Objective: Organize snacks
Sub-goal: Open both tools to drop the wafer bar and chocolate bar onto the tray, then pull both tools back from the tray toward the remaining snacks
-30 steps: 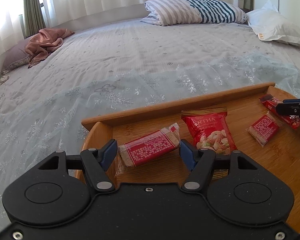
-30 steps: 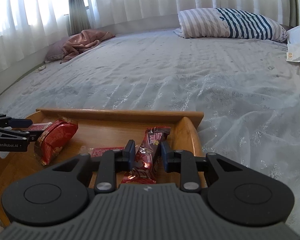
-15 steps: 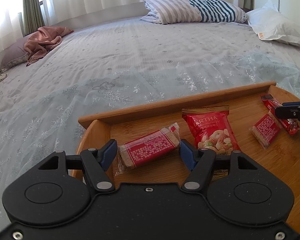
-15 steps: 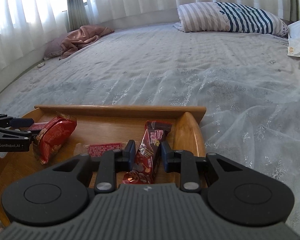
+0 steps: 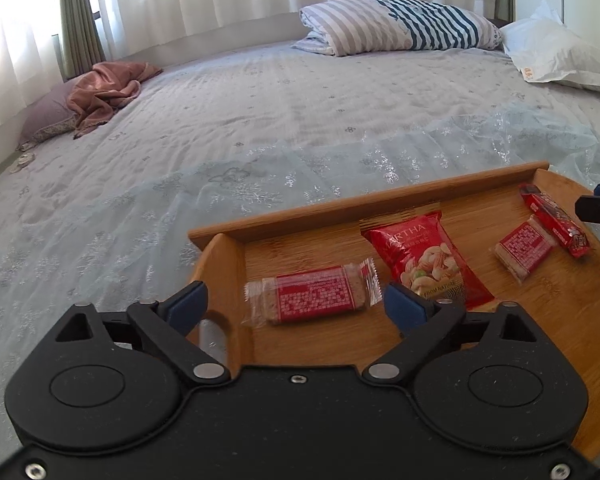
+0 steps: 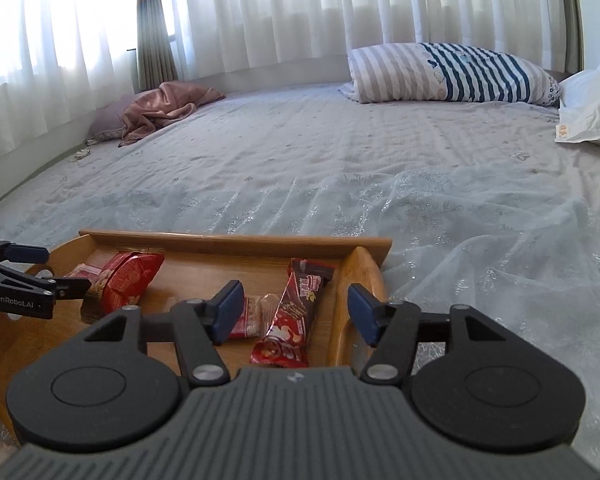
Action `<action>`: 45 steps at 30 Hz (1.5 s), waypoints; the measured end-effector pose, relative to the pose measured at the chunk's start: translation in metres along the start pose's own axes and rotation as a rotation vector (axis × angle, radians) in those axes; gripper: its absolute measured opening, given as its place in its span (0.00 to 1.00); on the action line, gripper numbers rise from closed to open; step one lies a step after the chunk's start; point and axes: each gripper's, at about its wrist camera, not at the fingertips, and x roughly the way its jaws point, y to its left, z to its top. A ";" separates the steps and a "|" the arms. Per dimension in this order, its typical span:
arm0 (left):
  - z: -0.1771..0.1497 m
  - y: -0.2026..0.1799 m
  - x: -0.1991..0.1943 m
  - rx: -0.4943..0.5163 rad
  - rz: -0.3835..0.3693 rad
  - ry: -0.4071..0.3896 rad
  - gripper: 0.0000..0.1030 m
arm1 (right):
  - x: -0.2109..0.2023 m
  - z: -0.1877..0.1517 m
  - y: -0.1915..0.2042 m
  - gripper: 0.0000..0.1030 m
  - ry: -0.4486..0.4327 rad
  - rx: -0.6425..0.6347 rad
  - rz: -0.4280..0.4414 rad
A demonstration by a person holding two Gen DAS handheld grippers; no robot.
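Left wrist view: the left gripper (image 5: pixel 296 304) has just opened its jaws; the biscuit pack (image 5: pixel 314 299) lies released between them on the wooden tray (image 5: pixel 364 204), beside the nut bag (image 5: pixel 424 260). Right wrist view: the right gripper (image 6: pixel 296 312) has just opened its jaws; the chocolate bar (image 6: pixel 292 312) lies free between them, near the tray's right wall. Bed (image 6: pixel 340 152) and pillow (image 6: pixel 452 74) lie beyond.

We see a wide bed (image 5: pixel 260 128) under a pale embroidered sheet, a striped pillow (image 5: pixel 400 26) at its head, a white pillow (image 5: pixel 556 56) beside it, our crumpled pink blanket (image 5: pixel 104 92) near sheer curtains (image 6: pixel 280 12).
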 end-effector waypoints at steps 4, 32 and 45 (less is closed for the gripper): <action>-0.006 0.003 -0.028 -0.014 -0.008 -0.036 0.98 | -0.020 -0.007 0.004 0.81 -0.019 0.008 0.015; -0.109 -0.039 -0.186 -0.094 -0.136 -0.182 1.00 | -0.130 -0.086 0.061 1.00 -0.178 -0.058 0.070; -0.141 -0.033 -0.215 -0.217 -0.102 -0.246 1.00 | -0.145 -0.119 0.085 1.00 -0.210 -0.090 0.027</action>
